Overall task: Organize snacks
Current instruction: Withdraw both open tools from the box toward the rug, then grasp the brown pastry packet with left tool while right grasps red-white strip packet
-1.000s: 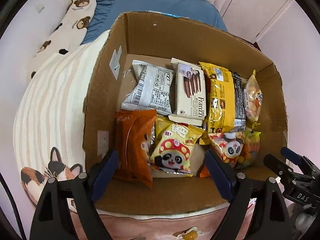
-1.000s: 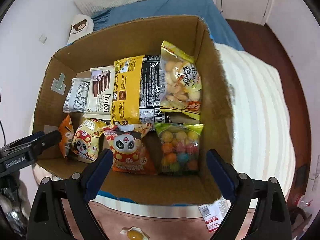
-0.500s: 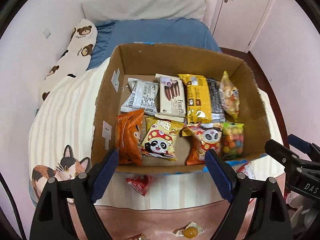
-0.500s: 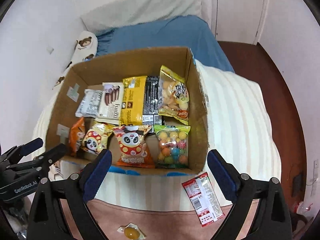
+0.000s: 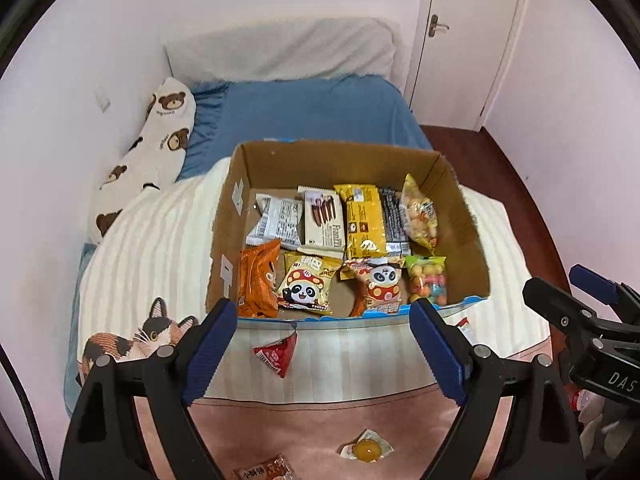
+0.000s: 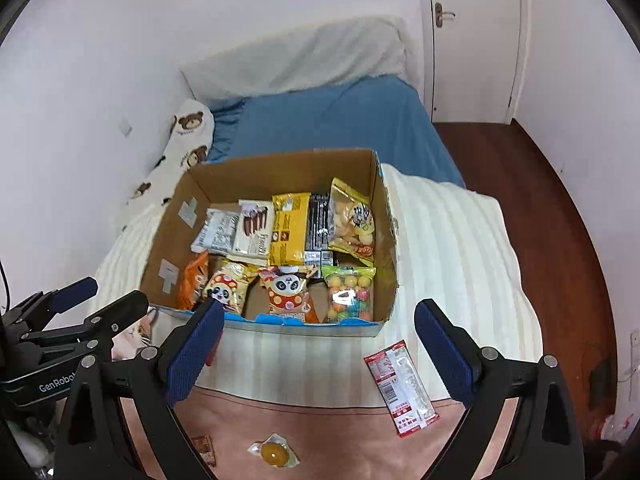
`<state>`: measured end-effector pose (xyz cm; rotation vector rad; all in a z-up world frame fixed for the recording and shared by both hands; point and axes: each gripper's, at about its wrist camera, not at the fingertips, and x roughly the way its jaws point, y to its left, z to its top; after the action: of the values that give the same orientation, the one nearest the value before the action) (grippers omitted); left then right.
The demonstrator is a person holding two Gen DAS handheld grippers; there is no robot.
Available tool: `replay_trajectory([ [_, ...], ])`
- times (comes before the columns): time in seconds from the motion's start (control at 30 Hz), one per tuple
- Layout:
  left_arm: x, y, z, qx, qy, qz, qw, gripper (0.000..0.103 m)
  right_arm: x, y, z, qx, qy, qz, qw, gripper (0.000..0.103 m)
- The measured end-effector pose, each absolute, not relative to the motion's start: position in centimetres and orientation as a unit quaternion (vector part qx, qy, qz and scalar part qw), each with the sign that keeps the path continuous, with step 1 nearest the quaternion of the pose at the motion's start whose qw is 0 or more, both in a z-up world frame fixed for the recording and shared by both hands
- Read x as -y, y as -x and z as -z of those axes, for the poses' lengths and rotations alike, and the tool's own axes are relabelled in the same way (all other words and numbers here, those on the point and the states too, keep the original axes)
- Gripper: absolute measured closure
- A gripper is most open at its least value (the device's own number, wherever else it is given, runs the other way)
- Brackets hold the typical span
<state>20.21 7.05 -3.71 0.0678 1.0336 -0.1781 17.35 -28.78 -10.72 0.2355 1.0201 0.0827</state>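
Right gripper (image 6: pixel 316 344) spread wide, empty, nearer than left gripper (image 5: pixel 322 344) (also agape, empty) to long red packet (image 6: pixel 400 390) lying low-right outside cardboard box (image 6: pixel 384 216), long axis roughly along fingers

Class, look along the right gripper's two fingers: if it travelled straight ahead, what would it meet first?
Probably the cardboard box's near rim. The right gripper, jaws open and empty, aims there; depth is unclear.
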Motion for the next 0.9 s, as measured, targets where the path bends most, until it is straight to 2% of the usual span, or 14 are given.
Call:
replay_trajectory([
  [0.23,-7.0,-17.9,1.3,-0.468,-0.026,0.086,0.879,0.015,29.4,-14.9,8.6,-0.466,-0.13,-0.042,0.874,0.005],
  [0.4,-7.5,-16.8,2.0,-0.479,-0.019,0.079,0.874,0.015,29.9,-14.2,9.9,-0.483,-0.152,-0.051,0.861,0.005],
  [0.53,-9.4,-16.0,5.1,-0.513,-0.015,0.054,0.857,0.015,29.8,-13.6,13.9,-0.533,-0.161,-0.06,0.829,0.005],
  [0.77,-15.3,-12.7,14.2,-0.622,0.018,-0.019,0.783,0.015,24.6,-11.3,26.6,-0.673,-0.178,-0.142,0.704,0.005],
  [0.83,-16.8,-11.1,16.6,-0.645,0.022,-0.04,0.763,0.015,23.1,-10.6,30.0,-0.699,-0.183,-0.154,0.674,0.01],
  [0.9,-18.3,-9.6,19.4,-0.674,0.034,-0.058,0.736,0.015,21.6,-10.4,32.8,-0.72,-0.184,-0.164,0.648,0.024],
])
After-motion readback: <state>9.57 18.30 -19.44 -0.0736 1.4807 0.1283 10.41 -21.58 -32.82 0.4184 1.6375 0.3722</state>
